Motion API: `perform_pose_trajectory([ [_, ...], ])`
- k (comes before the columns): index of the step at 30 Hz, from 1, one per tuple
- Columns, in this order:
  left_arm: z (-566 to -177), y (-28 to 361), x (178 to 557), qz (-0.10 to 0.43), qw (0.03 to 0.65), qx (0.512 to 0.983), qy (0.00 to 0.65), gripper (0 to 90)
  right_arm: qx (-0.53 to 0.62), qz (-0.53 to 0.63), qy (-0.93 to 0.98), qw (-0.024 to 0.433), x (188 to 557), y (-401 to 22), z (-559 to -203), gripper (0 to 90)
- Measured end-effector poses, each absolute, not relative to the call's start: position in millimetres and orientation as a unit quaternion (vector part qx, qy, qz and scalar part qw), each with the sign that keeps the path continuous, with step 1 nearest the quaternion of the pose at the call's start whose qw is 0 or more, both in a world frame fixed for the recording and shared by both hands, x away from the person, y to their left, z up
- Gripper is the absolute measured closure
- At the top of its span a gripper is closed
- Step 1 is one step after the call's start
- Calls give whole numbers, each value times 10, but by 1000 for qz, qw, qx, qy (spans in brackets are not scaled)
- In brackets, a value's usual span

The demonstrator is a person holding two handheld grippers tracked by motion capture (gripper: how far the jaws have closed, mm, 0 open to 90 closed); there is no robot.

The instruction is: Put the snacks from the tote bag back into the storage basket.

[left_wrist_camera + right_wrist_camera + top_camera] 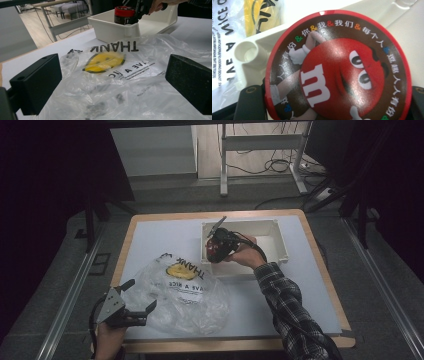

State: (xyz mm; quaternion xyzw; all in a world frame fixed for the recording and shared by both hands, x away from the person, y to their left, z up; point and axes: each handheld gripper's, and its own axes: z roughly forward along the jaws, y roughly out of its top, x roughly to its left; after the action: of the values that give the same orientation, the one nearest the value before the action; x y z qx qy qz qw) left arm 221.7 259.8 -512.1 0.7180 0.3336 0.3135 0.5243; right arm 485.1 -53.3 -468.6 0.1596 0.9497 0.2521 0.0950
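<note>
Jaws of the right gripper (214,249) are clamping the round, red-lidded brown candy tub (338,66) over the near-left corner of the white plastic bin (280,237); its lid is showing an "m" character. Rigid and smooth, it is probably gripping best by its sides. Left gripper (141,299) jaws are standing wide beside the crinkly clear "THANK" bag (130,75), nearer than the bin.

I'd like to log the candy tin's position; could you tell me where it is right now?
In the high view, the candy tin is clamped in the right tongs over the near-left corner of the white bin, just beyond the plastic bag.
</note>
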Motion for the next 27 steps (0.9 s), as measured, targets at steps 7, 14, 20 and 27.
perform_pose_trajectory([
  [7, -5121, 2598, 2218, 314, 524, 718, 334, 6, 154, 250, 951, 94, 4883, -514, -4705, 256],
  [14, -5121, 2599, 2218, 314, 523, 719, 333, 6, 149, 245, 954, 91, 4912, -484, -4728, 256],
  [20, -5121, 2599, 2218, 314, 523, 719, 333, 6, 147, 239, 956, 91, 4940, -473, -4756, 256],
  [27, -5122, 2598, 2218, 314, 522, 719, 333, 6, 140, 234, 958, 87, 4967, -456, -4788, 256],
])
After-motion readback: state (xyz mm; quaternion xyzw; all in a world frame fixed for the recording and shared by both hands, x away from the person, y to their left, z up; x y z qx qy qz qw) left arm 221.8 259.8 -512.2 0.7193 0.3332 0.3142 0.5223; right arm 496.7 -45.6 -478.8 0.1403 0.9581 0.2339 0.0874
